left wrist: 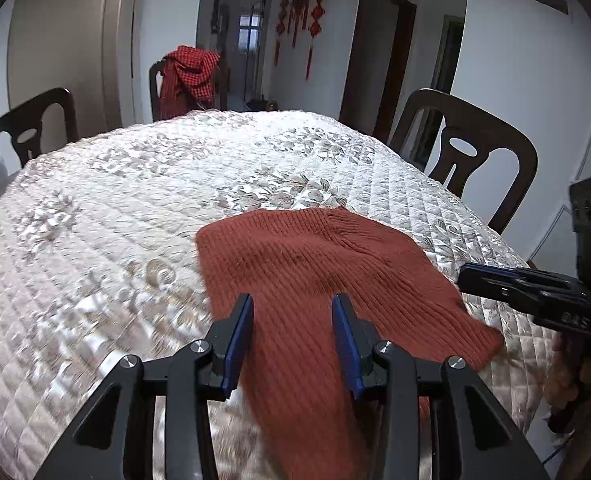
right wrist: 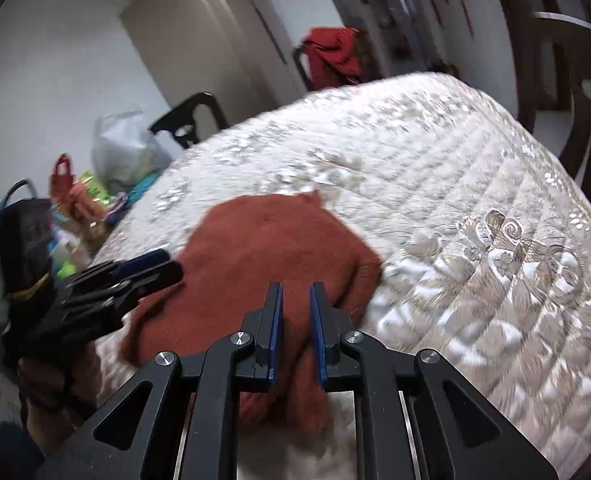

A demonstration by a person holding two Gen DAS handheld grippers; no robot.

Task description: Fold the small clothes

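Observation:
A rust-red ribbed knit garment (left wrist: 315,272) lies on the quilted tablecloth (left wrist: 115,220) near the table's front edge. My left gripper (left wrist: 293,306) is open, its blue pads over the garment's near part, holding nothing. My right gripper (right wrist: 296,294) has its jaws partly apart, straddling a bunched part of the same garment (right wrist: 263,248); no grip shows. Each gripper appears in the other's view, the right one at the garment's right edge (left wrist: 495,280), the left one at its left edge (right wrist: 135,276).
Dark wooden chairs (left wrist: 467,160) stand around the table; one at the back holds a red checked cloth (left wrist: 187,76). Bags and clutter (right wrist: 95,188) sit at the table's left side. The tablecloth (right wrist: 475,200) stretches far and right.

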